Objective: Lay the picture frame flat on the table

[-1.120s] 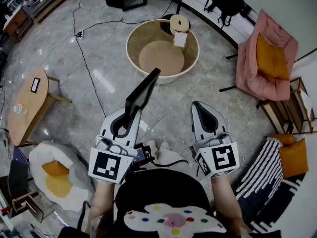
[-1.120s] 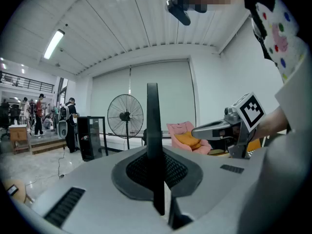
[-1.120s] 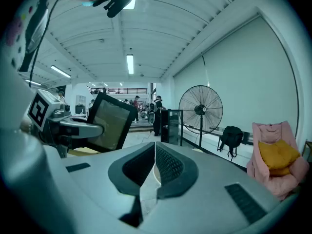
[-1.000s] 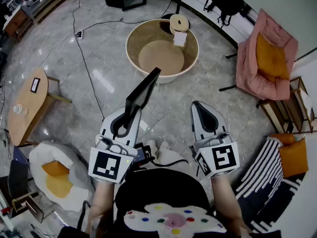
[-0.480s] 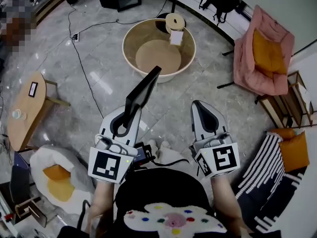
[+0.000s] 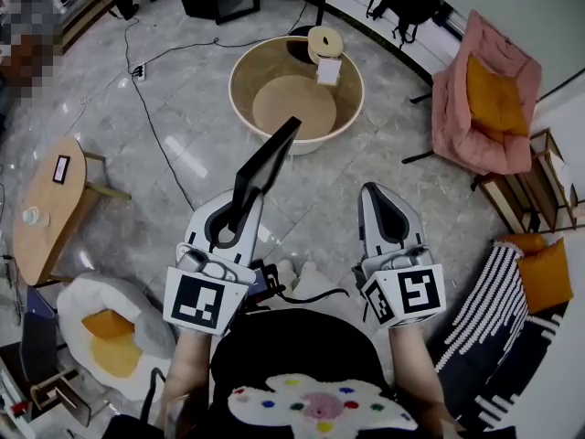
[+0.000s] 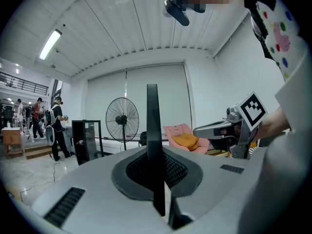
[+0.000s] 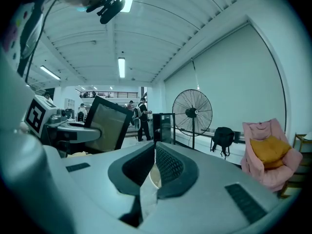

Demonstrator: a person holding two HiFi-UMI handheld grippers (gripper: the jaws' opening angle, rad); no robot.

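Note:
The picture frame (image 6: 266, 166) is dark and thin, and it rises tilted from my left gripper (image 6: 239, 207), which is shut on its lower edge. In the left gripper view the frame (image 7: 152, 130) stands edge-on between the pads. My right gripper (image 6: 376, 193) hovers beside it, apart from it and shut on nothing. In the right gripper view I see the frame's pale face (image 8: 105, 124) at the left. A round wooden table with a raised rim (image 6: 239, 91) lies ahead on the floor, beyond both grippers.
A tape-like roll (image 6: 322, 40) and a white card (image 6: 329, 69) rest on the round table. A small wooden side table (image 6: 46, 199) stands left and a pink armchair (image 6: 489, 99) right. A cable (image 6: 155, 108) crosses the floor. An egg-shaped cushion (image 6: 105, 323) lies near left.
Almost nothing moves: both grippers keep their pose and the frame stays tilted in the left one. The head view shifts slightly over the floor.

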